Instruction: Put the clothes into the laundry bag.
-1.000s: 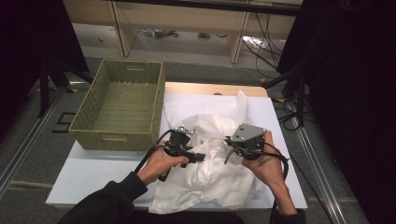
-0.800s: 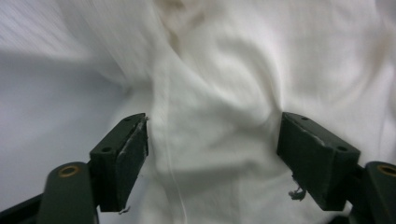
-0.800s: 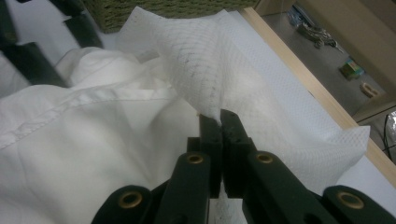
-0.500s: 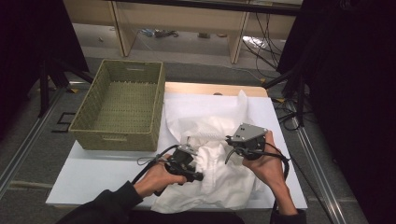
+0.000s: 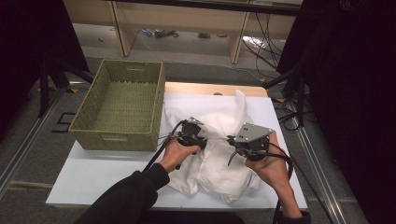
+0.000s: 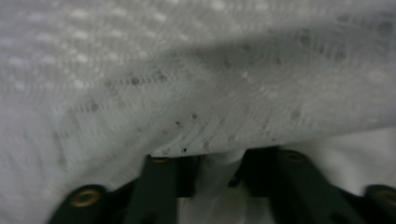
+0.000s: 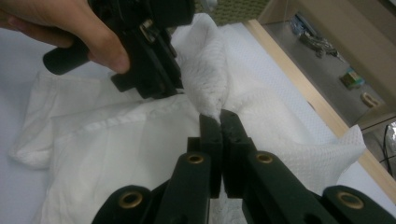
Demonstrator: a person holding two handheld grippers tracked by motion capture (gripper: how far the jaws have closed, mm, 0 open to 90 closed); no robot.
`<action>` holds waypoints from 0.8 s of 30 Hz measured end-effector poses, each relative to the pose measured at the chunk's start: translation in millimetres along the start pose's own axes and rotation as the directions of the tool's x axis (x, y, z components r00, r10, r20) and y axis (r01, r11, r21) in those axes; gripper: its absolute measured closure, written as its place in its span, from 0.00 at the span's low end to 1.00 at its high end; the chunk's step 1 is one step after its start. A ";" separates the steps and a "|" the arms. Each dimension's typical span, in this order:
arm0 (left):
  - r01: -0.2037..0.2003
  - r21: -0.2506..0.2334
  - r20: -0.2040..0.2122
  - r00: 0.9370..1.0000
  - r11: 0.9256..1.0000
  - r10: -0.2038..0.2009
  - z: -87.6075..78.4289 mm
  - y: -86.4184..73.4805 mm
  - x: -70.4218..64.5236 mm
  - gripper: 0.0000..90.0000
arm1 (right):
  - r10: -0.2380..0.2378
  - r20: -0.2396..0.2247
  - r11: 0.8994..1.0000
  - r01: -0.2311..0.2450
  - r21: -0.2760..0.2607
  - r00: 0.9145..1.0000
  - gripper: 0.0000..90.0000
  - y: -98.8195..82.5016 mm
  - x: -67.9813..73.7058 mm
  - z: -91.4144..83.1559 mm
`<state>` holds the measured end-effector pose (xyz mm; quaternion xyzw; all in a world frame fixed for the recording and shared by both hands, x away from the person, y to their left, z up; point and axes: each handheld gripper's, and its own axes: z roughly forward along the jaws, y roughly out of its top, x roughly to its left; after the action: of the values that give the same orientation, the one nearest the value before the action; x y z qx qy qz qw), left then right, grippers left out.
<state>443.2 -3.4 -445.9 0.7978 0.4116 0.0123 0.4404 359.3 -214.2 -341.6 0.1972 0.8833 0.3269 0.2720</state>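
Right gripper (image 7: pixel 219 120): jaws pinched together on a fold of the white cloth (image 5: pixel 219 158). Left gripper (image 5: pixel 198 139) clamps the same cloth, which lies crumpled on the white table (image 5: pixel 93 172). Beyond left, a green woven basket (image 5: pixel 122 109).

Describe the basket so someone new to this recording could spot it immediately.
Start at the white table. The basket sits on its far left corner, left of the crumpled white cloth. It is the green woven rectangular container, open-topped and empty, unlike the soft cloth beside it.
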 end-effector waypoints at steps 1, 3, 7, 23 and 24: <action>-0.005 0.020 0.000 1.000 1.000 0.005 -6.4 -1.1 0.9 0.63 | 0.000 -0.003 1.000 0.000 0.001 1.000 1.00 -1.7 -0.6 1.8; -0.039 0.057 0.011 0.999 0.998 0.038 -25.0 -3.7 -0.2 0.49 | 0.019 -0.003 1.000 -0.019 0.008 1.000 1.00 -4.6 -1.1 4.2; -0.092 0.024 0.030 0.995 0.995 0.092 -67.8 -11.6 -8.0 0.32 | 0.020 0.001 1.000 -0.020 0.006 1.000 1.00 -5.5 -3.5 4.2; -0.089 -0.017 0.139 0.986 0.996 0.091 -11.0 -1.9 -36.8 0.86 | 0.003 0.002 1.000 -0.003 -0.025 1.000 1.00 2.0 -1.1 -8.3; -0.067 -0.045 0.131 0.989 0.997 0.072 -16.2 5.5 -35.8 0.87 | 0.000 0.002 0.999 0.000 -0.033 1.000 1.00 3.0 -1.6 -12.7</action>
<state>416.9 -17.6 -419.8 0.8017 0.3532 -0.0172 0.4820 353.4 -218.9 -330.8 0.1931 0.8775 0.3415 0.2758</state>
